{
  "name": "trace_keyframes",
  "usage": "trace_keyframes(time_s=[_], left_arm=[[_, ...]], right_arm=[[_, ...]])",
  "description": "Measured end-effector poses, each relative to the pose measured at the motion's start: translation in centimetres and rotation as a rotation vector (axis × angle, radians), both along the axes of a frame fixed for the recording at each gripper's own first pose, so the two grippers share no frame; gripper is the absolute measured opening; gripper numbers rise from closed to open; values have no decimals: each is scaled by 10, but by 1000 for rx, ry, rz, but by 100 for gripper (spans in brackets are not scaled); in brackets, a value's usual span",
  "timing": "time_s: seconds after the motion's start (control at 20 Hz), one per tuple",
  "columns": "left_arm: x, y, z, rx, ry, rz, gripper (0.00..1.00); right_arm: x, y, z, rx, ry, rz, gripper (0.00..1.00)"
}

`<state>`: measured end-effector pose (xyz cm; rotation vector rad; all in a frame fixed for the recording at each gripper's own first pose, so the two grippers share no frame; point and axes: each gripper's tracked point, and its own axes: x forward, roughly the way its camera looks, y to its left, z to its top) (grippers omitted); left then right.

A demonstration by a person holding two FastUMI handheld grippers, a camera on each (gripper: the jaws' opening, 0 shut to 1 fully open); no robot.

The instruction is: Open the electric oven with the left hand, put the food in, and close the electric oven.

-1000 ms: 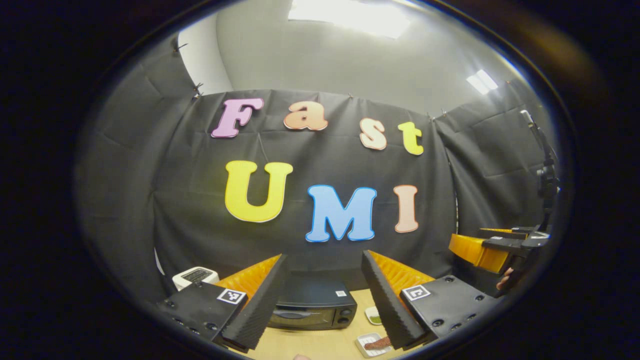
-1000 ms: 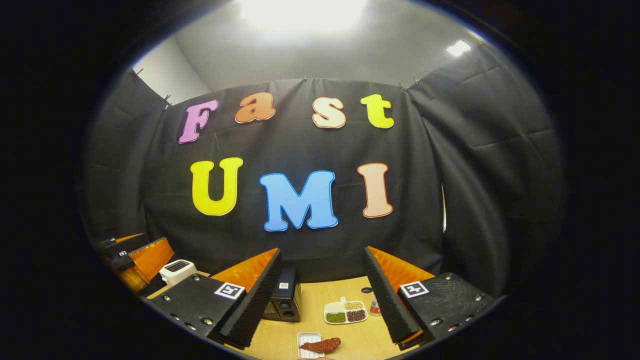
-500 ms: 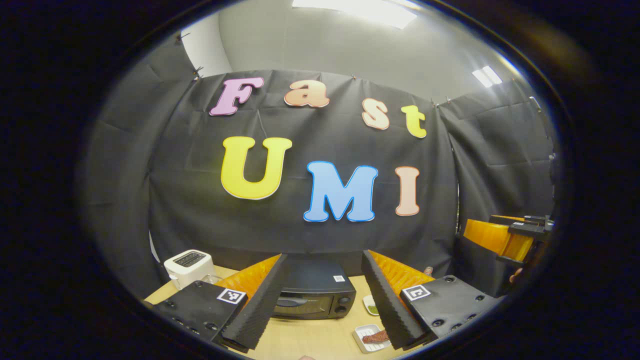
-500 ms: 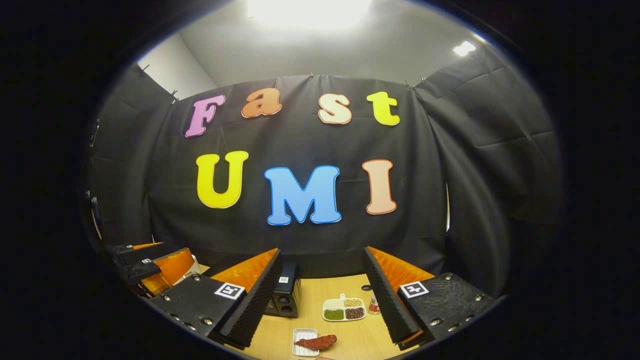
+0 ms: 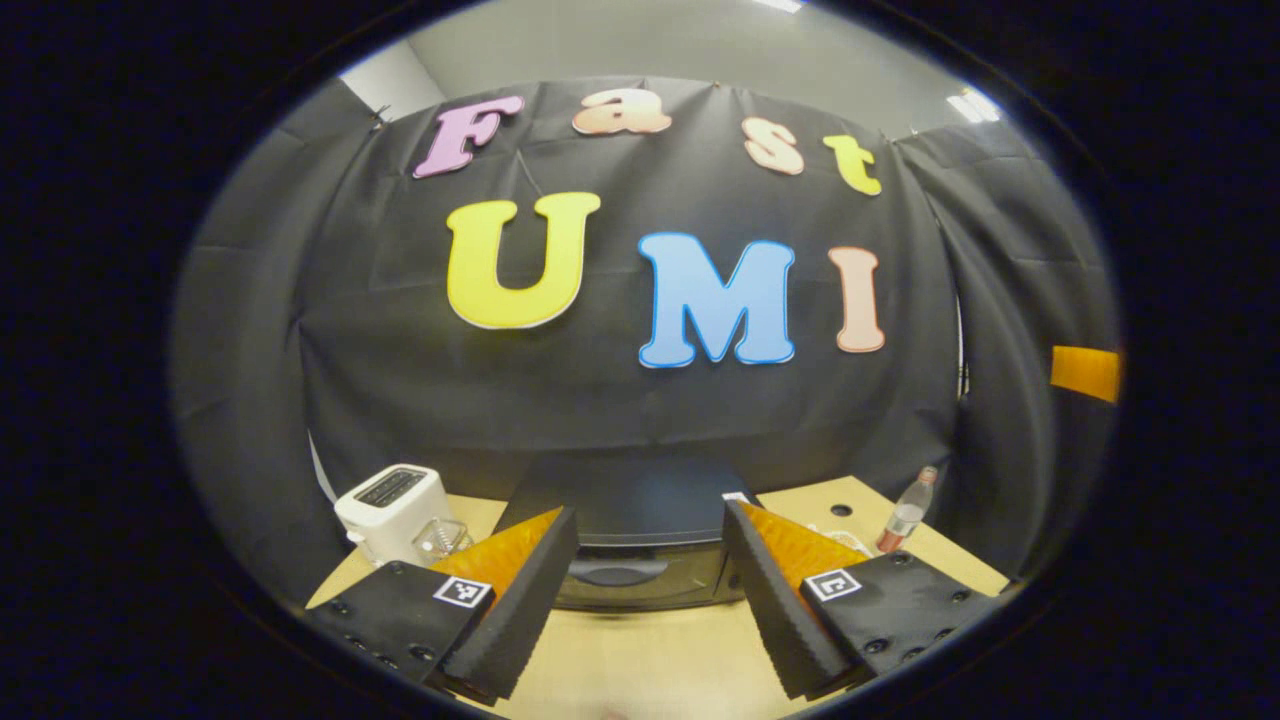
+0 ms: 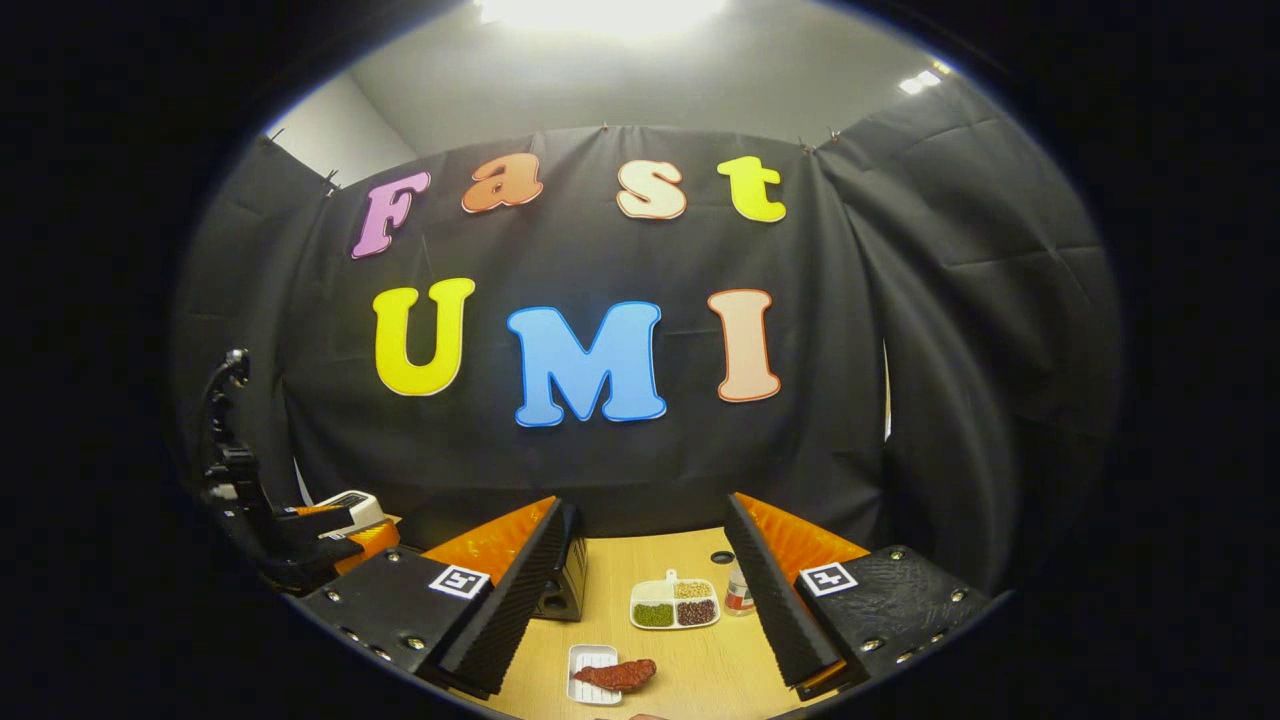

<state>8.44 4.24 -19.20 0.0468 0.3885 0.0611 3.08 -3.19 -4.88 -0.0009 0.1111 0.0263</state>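
so, step: we judge the first step is in hand, opening the oven (image 5: 640, 560); its door looks closed and nothing grips it yet.
left tool: the left tool (image 5: 645, 590) has its fingers spread apart and empty, aimed at the oven front, with the door handle (image 5: 608, 573) between them in the left gripper view.
right tool: the right tool (image 6: 645, 590) has its fingers apart too, empty, hovering above the desk (image 6: 690, 670).
oven: it stands on the desk by the back wall, a toaster (image 5: 392, 510) to one side and a bottle (image 5: 905, 515) well off to the other.
food: a reddish piece of food (image 6: 615, 674) lies partly on a small white tray (image 6: 585, 660), partly on the desk beside it, near the front edge in the right gripper view.
how to do it well: we would bring the left tool in level, get both fingers around the handle at its middle, then pull out and down along the door's arc so the oven does not slide; which way the door swings is our guess.
containers: a divided dish (image 6: 673, 605) behind the food holds green, dark red and pale grains in separate parts, with one part seemingly bare; we cannot see inside the oven.
risk: we think a grip off to one end could slip.
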Motion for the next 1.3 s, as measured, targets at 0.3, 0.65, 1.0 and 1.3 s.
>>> trace_keyframes(time_s=[0.3, 0.65, 1.0, 1.3], left_arm=[[42, 24, -70, -18, 124, 49, 100], [73, 38, -139, -19, 250, 64, 96], [88, 40, -173, 29, 311, 44, 99], [83, 38, -174, 27, 284, 67, 98]], right_arm=[[20, -9, -14, -9, 44, -3, 97], [38, -7, -29, -17, 87, -1, 97], [44, -13, -38, -23, 113, -23, 97], [45, 8, -37, 11, 115, 15, 98]])
